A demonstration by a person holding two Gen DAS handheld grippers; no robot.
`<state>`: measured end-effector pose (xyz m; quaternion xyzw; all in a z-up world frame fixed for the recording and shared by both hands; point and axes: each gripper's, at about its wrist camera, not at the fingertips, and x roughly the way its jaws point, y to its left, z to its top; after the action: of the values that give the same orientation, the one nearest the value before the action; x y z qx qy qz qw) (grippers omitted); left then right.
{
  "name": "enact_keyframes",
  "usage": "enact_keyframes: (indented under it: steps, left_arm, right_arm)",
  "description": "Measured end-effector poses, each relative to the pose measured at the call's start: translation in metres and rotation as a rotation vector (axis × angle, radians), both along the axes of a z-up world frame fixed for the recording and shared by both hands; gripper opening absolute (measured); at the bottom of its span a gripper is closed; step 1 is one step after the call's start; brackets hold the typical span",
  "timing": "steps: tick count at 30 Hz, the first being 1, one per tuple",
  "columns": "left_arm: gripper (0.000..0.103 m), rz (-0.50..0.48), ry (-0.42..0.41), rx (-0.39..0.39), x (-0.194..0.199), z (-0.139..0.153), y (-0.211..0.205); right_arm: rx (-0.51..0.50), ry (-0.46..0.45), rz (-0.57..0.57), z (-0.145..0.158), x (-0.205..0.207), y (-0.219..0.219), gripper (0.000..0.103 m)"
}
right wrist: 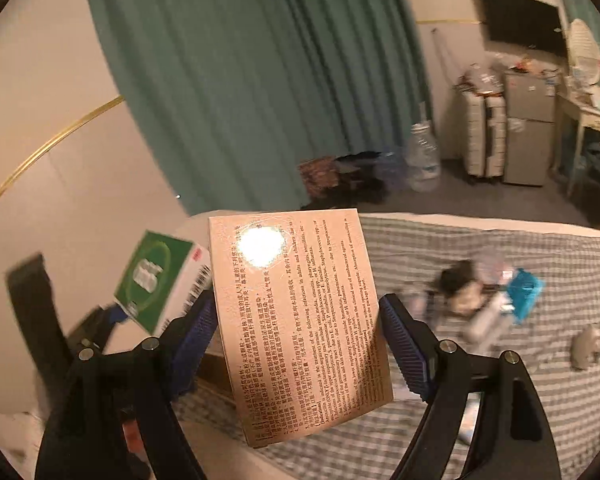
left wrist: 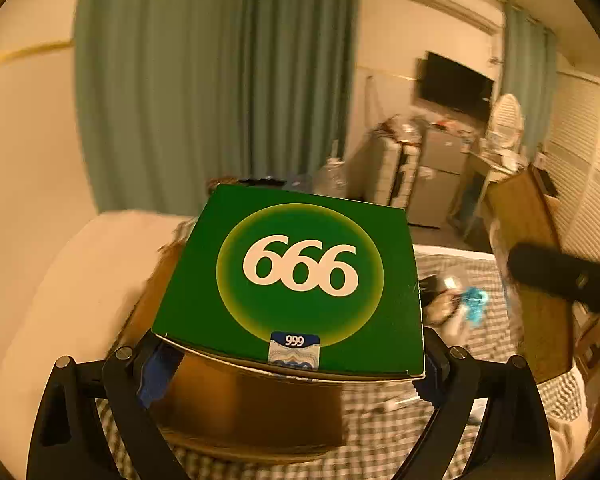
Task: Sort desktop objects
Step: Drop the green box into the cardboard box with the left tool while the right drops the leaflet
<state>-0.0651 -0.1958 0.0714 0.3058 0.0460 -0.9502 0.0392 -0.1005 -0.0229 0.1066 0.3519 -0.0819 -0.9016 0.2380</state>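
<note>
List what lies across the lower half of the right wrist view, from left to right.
Green box in the left gripper → tan printed box in the right gripper → blurred dark and white clutter on the checked cloth → blue packet → small grey object.

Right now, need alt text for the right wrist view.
The right hand-held gripper holds a tan box printed with fine text, raised above a grey checked bedspread. To its left, the left hand-held gripper holds a green box; small items lie blurred on the bedspread, before a teal curtain.
</note>
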Motion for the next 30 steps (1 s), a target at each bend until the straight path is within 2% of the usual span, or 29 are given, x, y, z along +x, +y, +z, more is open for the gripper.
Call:
enact_keyframes:
  steps: [3,9,16,18,19,20,22,26,30]
  left_arm:
    - [0.096,0.055,-0.009,0.011,-0.003,-0.018,-0.030]
    - [0.096,0.065,-0.051,0.006,-0.008,-0.056,-0.065]
    - [0.099,0.033,-0.101,0.042,-0.009,-0.089,-0.079]
    - [0.103,0.044,-0.111,0.044,-0.011,-0.092,-0.082]
    - [0.103,0.055,-0.116,0.040,-0.011,-0.094,-0.083]
    - [0.103,0.064,-0.128,0.029,-0.012,-0.095,-0.083]
    - [0.103,0.065,-0.147,0.013,-0.014,-0.094,-0.082]
    - [0.103,0.061,-0.123,0.029,-0.008,-0.088,-0.082]
    - [0.103,0.028,-0.108,0.030,-0.005,-0.074,-0.065]
  right_arm:
    - [-0.029,-0.056,0.053,-0.015,-0.014,-0.039,0.081]
    - [-0.046,-0.183,0.099,-0.060,-0.057,-0.094,0.081]
    - [-0.049,-0.249,0.091,-0.093,-0.094,-0.124,0.083]
    - [-0.059,-0.277,0.069,-0.096,-0.104,-0.128,0.088]
    - [-0.064,-0.288,0.053,-0.098,-0.109,-0.129,0.099]
    - [-0.068,-0.289,0.038,-0.098,-0.112,-0.129,0.103]
    - [-0.069,-0.265,0.015,-0.092,-0.116,-0.132,0.103]
    - [-0.033,-0.195,0.019,-0.085,-0.108,-0.129,0.103]
    - [-0.001,-0.132,0.001,-0.071,-0.088,-0.106,0.103]
